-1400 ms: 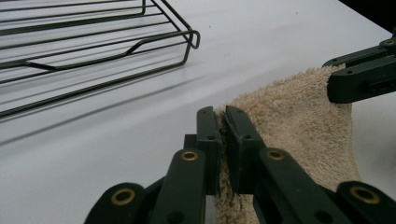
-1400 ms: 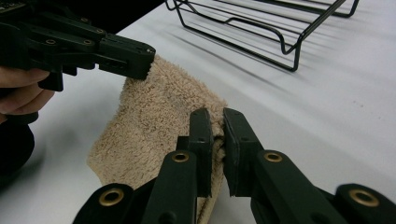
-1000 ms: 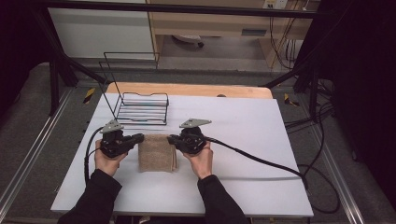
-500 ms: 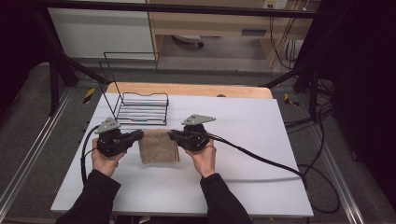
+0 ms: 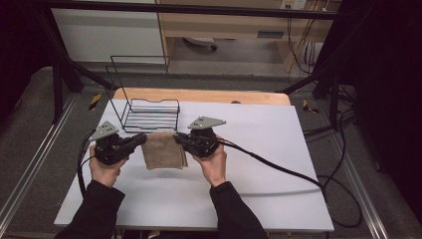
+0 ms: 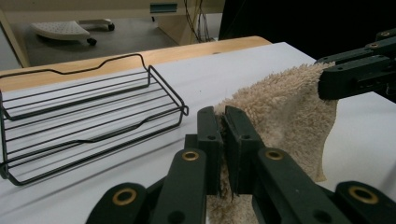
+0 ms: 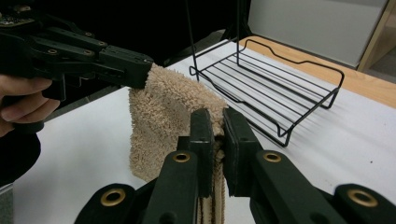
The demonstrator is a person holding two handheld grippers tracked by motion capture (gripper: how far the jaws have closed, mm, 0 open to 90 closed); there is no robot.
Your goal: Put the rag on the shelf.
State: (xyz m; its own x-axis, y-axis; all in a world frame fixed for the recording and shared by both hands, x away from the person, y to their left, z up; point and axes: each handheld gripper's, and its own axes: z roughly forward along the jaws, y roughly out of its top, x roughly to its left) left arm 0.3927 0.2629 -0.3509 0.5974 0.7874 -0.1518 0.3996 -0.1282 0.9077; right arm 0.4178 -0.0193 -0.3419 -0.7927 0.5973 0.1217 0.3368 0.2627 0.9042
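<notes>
High view: white table top [image 5: 278, 149] with broad bare room at the right and lower parts of the frame; the action sits left of centre. A wooden strip [image 5: 199, 94] runs along the far edge. Black wire rack [image 5: 149, 113] stands at upper left of the table, just behind the towel. Grey floor, dark frame posts and loose cables surround the table.

The beige towel [image 5: 163, 149] hangs between the two grippers, lifted at its upper corners; whether its lower edge touches the table is hard to judge from above.

Left gripper [image 6: 223, 135]: jaws pressed together on the towel's near corner, pile bulging on either side. Right gripper [image 7: 215, 135]: jaws likewise clamped on the opposite corner, cloth drooping below. Each gripper view shows the other gripper across the towel's top edge.
</notes>
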